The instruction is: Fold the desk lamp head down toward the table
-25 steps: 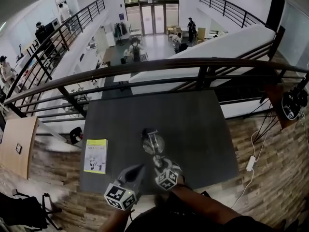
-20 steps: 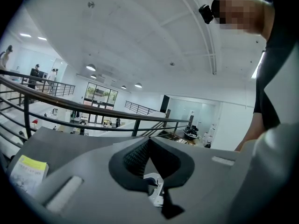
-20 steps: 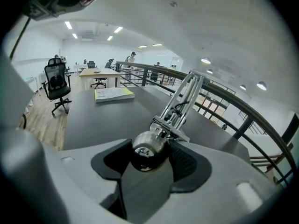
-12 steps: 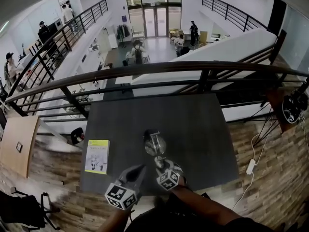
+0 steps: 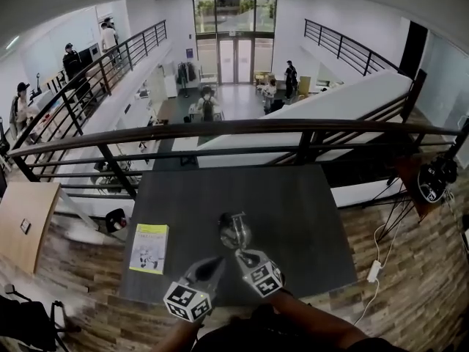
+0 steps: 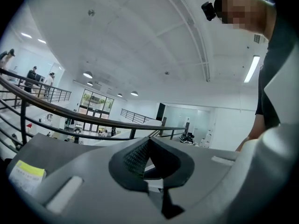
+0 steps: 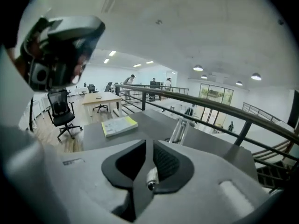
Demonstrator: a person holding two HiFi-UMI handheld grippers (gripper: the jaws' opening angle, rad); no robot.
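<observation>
The desk lamp is a small chrome lamp that stands on the dark table near its front edge. Its thin metal arms rise just beyond my right gripper. My right gripper reaches the lamp from the near side, and its jaws have just been closing. In the right gripper view they press on a slim silver bar of the lamp. My left gripper hovers left of the lamp, apart from it, pointing level. Its pads meet at the tips with nothing between them.
A yellow-green booklet lies at the table's front left. A dark railing runs along the table's far side, with an open drop behind it. A white power strip and cable lie on the wooden floor at the right.
The right gripper's jaws have closed onto the lamp and the gripper has risen slightly. The head view has tilted up. The left gripper has stayed in place.
</observation>
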